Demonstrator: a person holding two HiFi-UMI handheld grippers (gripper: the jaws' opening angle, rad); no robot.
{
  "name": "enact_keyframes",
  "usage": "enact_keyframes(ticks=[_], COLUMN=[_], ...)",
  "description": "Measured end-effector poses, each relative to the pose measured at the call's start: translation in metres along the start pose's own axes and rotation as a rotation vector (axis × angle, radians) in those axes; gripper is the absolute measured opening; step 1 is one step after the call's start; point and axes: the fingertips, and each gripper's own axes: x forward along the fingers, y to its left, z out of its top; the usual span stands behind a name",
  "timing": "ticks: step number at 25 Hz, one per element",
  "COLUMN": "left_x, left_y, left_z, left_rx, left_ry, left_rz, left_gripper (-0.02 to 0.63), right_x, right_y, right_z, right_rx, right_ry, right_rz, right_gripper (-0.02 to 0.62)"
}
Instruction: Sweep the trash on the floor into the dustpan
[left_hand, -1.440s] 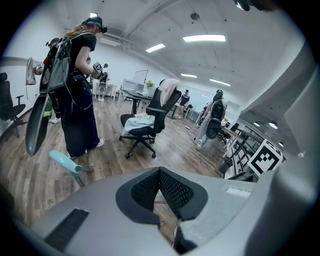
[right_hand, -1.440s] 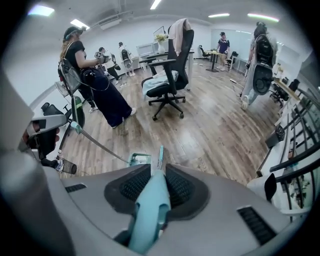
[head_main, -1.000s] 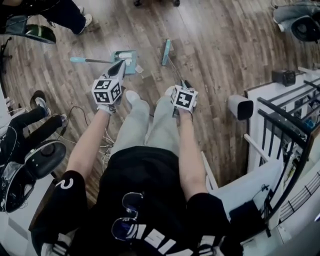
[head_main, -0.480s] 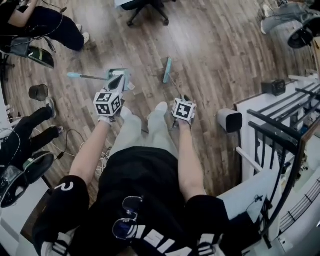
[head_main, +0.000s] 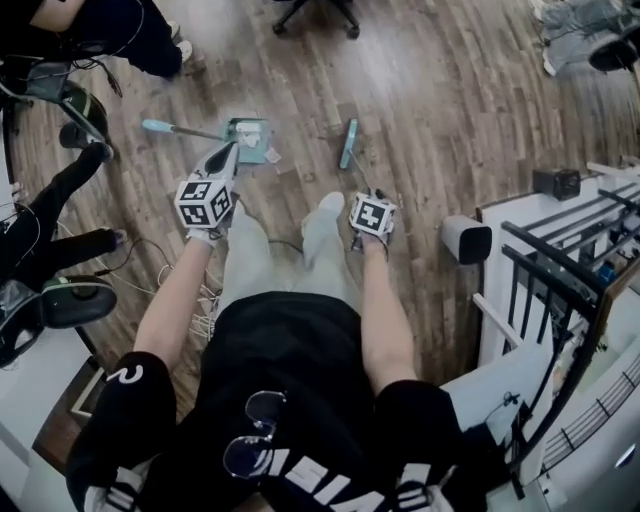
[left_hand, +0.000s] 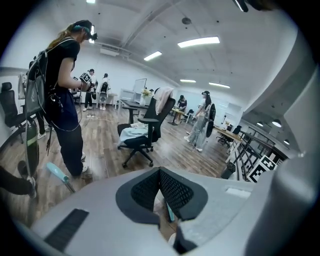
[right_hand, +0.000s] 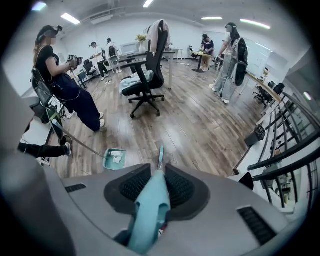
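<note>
Broom handle (right_hand: 149, 212) clamped in right claw (right_hand: 159, 172); dustpan (right_hand: 114, 158) lies ahead-left

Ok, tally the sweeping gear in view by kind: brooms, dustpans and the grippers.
teal long-handled broom: 1
teal long-handled dustpan: 1
handheld grippers: 2, the left gripper and the right gripper, which holds the broom
Total: 4
</note>
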Motion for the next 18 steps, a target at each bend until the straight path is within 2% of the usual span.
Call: enact_keyframes(ticks=[6,12,15,18], left_x=[-0.023,-0.043,-0.054,-0.066], left_y=[0.062,0.119,0.146,0.172], left_z=[-0.028,-0.042,-0.048,-0.054], left_rx=[0.007,0.079,0.089,0.083], left_ry=[0.054,0.082,0.086,0.087], left_rz=[-0.028,-0.098,-0.126,-0.132], left_gripper=[-0.002,-0.002,-0.002,-0.002], right_x=[0.008,0.017,0.024,0.024], right_y=[0.066,0.156,0.201,0.235], right_z=[-0.049,-0.072,-0.079,-0.084], right_rx=[-0.001,-0.103,-0.148,-0.143], right_ry=[0.049,0.015,0.002,0.002], right_rz=[-0.053,-0.121,-0.140,-0.157], right_gripper=[0.084,0.084,0.084,0.084])
